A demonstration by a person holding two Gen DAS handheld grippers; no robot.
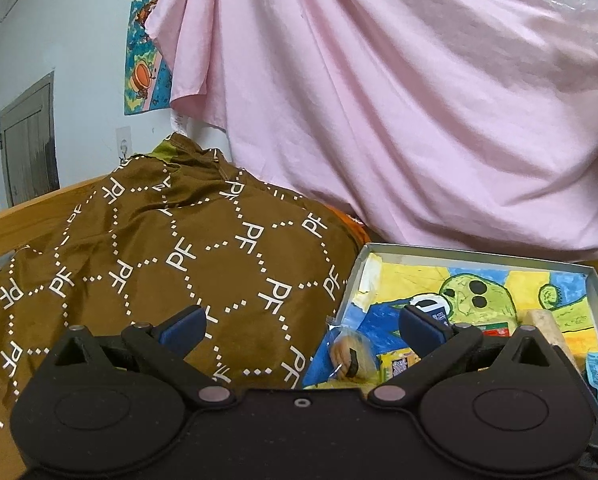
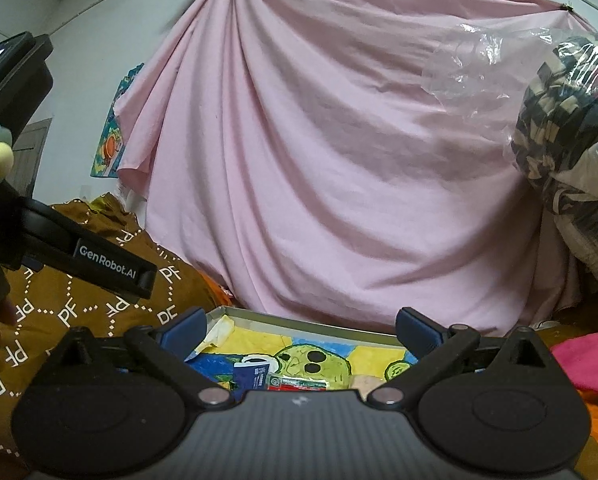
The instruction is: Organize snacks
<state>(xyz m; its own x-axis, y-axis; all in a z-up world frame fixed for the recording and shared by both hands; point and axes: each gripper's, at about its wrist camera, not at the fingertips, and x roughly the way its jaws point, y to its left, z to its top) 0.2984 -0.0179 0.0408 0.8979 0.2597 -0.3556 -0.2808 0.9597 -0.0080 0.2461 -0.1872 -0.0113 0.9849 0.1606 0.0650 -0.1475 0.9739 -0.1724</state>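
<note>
Pink curtain (image 2: pixel 319 160) behind tray (image 2: pixel 299 316) rim.

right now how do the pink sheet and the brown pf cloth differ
The pink sheet is plain, while the brown PF cloth carries white PF letters inside dotted diamond lines. The pink sheet hangs on the wall, gathered at the top into long folds; the brown PF cloth lies draped over a low mound left of the box. The pink sheet looks matte, the brown PF cloth slightly shiny. Both are loose, wrinkled fabric.
</note>
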